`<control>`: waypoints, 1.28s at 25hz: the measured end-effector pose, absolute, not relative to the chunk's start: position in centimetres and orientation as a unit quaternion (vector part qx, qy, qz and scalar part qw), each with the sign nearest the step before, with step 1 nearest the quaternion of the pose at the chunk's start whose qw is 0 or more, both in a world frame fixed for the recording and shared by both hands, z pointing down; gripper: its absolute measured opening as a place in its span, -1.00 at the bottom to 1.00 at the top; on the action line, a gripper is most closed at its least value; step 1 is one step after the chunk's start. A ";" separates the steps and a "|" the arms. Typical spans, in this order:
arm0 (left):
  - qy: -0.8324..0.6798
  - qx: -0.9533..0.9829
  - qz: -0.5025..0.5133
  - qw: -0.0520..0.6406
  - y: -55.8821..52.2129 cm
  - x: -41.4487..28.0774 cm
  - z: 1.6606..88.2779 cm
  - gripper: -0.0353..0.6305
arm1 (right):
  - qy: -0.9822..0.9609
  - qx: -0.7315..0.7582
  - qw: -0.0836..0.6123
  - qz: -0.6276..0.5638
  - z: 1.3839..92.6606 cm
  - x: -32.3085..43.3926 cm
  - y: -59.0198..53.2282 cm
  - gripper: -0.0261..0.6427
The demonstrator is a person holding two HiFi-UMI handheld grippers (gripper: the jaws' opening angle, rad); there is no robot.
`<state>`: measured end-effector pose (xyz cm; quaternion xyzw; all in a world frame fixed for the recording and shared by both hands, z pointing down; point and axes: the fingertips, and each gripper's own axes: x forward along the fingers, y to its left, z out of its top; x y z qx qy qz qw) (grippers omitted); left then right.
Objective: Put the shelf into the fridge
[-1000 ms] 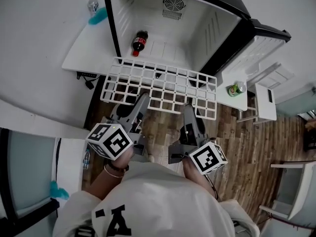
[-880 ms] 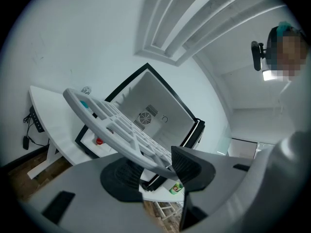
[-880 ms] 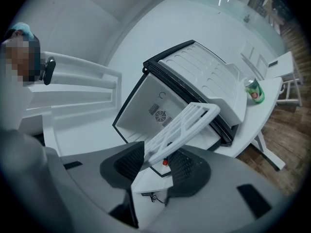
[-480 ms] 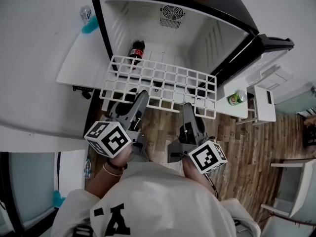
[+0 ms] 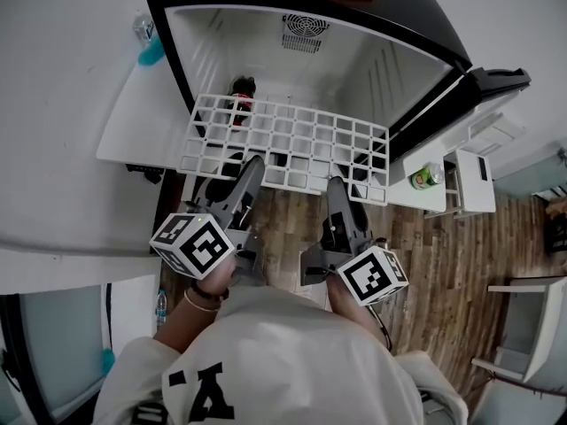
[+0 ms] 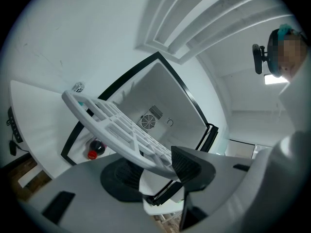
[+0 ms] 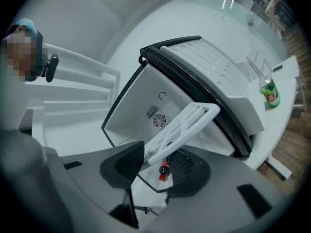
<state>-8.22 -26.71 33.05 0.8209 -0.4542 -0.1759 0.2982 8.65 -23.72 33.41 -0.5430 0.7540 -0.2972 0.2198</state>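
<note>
Since 1 second ago, the shelf [image 5: 283, 144] and both grippers have travelled toward the fridge [image 5: 257, 47], so the rack's far edge now reaches into the open mouth and partly covers the bottle that was in plain sight before. We see the fridge standing open, black outside and white inside, with a round fan grille [image 5: 304, 27] high on its back wall and its door [image 5: 500, 78] swung out to the right. Beneath it runs a wooden floor [image 5: 443, 264]. The white grid shelf is held roughly level in the air, its near edge toward us and its far edge just inside the cabinet, not yet resting on any ledge that we can see. The left gripper [image 5: 251, 168] grips the near edge at the left, and its own view shows the 2 ribbed pads closed on the rim of the shelf [image 6: 116, 125], the left gripper [image 6: 158, 171] clamping it firmly. The right gripper [image 5: 337, 189] holds the near edge at the right; in its view the right gripper [image 7: 158, 161] likewise has both pads pressed on the shelf [image 7: 182, 125]. A cola bottle [image 5: 241, 96] lies on the fridge bottom under the rack, red cap toward us [image 7: 164, 171]. A green can [image 5: 425, 176] stands on the white side table at the right.
</note>
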 end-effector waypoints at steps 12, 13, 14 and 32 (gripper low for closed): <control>-0.453 0.822 -0.177 0.296 -28.0 -8.4 32.8 -0.39 | 0.757 -0.543 0.222 -0.287 33.0 8.5 -25.1 -0.47; -0.452 0.823 -0.177 0.296 -28.0 -8.3 32.8 -0.39 | 0.757 -0.543 0.222 -0.287 33.0 8.5 -25.1 -0.47; -0.452 0.823 -0.176 0.295 -28.0 -8.3 32.8 -0.39 | 0.757 -0.544 0.222 -0.285 33.0 8.5 -25.1 -0.47; -0.447 0.820 -0.191 0.302 -28.1 -8.3 31.8 -0.37 | 0.758 -0.521 0.263 -0.291 32.0 8.8 -25.6 -0.46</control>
